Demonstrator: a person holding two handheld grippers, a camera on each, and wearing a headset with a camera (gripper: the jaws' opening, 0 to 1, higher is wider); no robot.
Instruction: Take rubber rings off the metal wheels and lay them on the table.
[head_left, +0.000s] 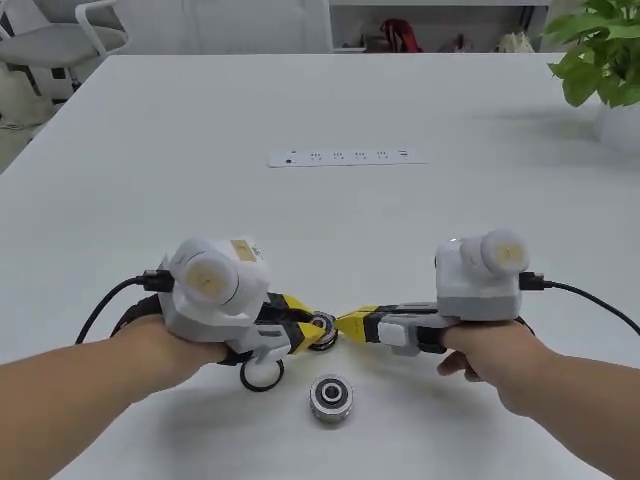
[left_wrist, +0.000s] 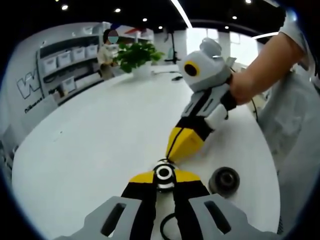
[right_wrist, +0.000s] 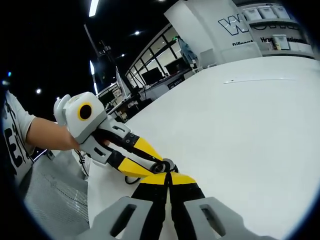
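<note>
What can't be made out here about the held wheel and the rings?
Held metal wheel, head view: too small to tell whether a rubber ring is on.
Right gripper, right gripper view: its shut jaws cover whatever they pinch.
Loose rubber ring, head view: partly under the left gripper.

Left gripper (left_wrist: 164, 179) jaws around metal wheel (left_wrist: 164, 172); right gripper (left_wrist: 173, 153) tip against it
</note>
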